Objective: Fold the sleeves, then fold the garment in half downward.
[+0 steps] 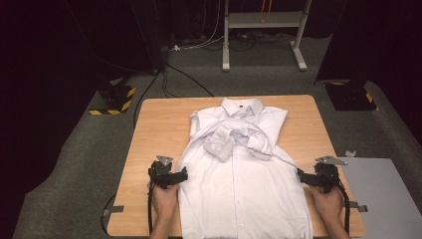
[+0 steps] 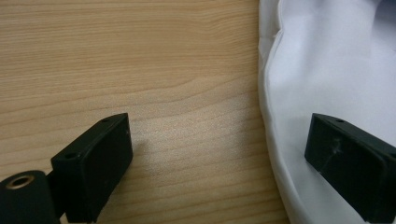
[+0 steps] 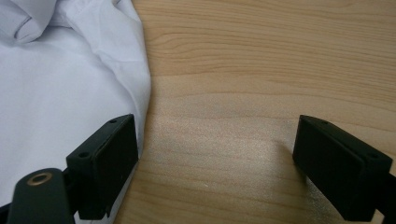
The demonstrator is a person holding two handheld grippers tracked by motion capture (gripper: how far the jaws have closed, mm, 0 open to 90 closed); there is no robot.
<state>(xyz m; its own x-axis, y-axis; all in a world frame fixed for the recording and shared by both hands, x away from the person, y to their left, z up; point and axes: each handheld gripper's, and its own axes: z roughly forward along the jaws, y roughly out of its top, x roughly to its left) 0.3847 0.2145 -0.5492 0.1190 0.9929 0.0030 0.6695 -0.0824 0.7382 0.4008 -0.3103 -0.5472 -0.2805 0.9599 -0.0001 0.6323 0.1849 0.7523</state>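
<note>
The left gripper (image 1: 185,174) rests low over the table (image 1: 159,129) at the shirt's left side edge. Its jaws stand wide apart and hold nothing. In the left gripper view, one finger (image 2: 95,163) sits over bare wood, and the other finger (image 2: 352,158) sits over white cloth; the shirt's hemmed side edge runs between the two, nearer the second finger.

The right gripper (image 1: 300,175) mirrors this at the opposite side edge. Its jaws are also spread wide and empty. In the right gripper view, one finger (image 3: 107,163) lies at the cloth's border, overlapping it, and the other finger (image 3: 341,163) stands over bare wood, well apart from the fabric.

The shirt (image 1: 244,189) is a white, long-sleeved, button-front garment. It lies face up, flat on the wooden table, spanning the space between the two grippers. Its lower hem reaches the near table edge, behind the fingers. The body panel between the grippers is smooth, with the button placket running down its middle.

Beyond the fingers, both sleeves (image 1: 234,138) are folded inward across the chest, where they cross and bunch in a loose, creased heap. Farther still, the collar (image 1: 242,106) lies flat and closed near the far table edge.
</note>
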